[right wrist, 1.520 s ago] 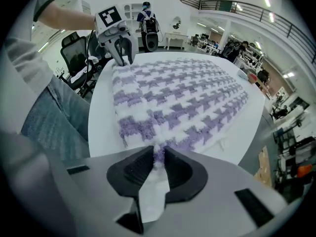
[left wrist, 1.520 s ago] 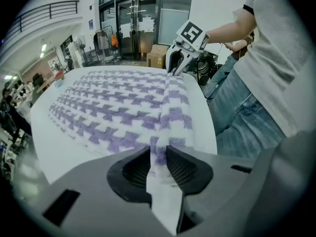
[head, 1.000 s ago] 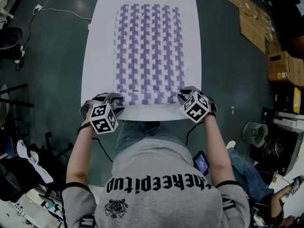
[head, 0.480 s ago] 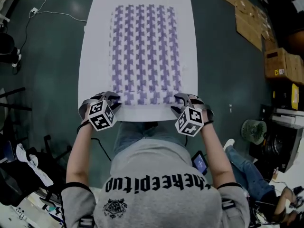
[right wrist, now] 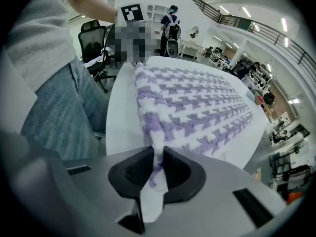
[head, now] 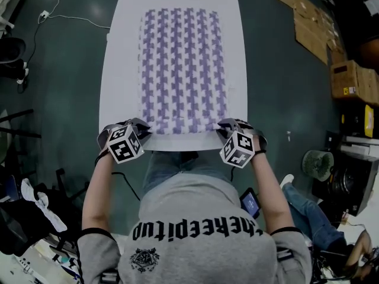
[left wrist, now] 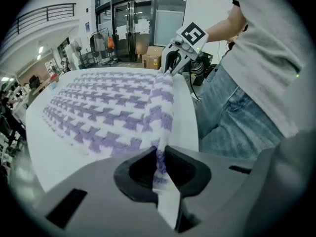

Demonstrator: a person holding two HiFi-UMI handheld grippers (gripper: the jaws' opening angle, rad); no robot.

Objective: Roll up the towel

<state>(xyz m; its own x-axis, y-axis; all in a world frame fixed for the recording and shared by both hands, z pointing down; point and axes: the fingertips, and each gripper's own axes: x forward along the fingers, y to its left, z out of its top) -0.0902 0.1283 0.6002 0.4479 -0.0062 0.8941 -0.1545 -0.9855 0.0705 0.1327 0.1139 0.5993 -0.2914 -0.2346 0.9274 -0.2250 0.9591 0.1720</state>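
Note:
A purple-and-white patterned towel (head: 180,70) lies flat along the white table (head: 115,99), its near edge lifted into a small fold. My left gripper (head: 141,129) is at the towel's near left corner; its jaws are closing, with the towel (left wrist: 116,115) corner pinched between the pads (left wrist: 159,164). At the near right corner my right gripper (head: 225,128) closes too, and the towel (right wrist: 197,107) corner is squeezed between its pads (right wrist: 157,169). Each gripper view shows the other gripper at the far end of the raised fold.
The table's near edge (head: 177,149) is right against the person's legs. Cardboard boxes (head: 349,81) and flat cardboard (head: 311,25) lie on the floor at the right. A cable (head: 65,13) runs over the floor at the left. Chairs (right wrist: 94,36) stand beyond the table.
The right gripper has shifted inward to the towel's right corner. Both grippers have closed on the near corners, and the near edge is now lifted into a fold.

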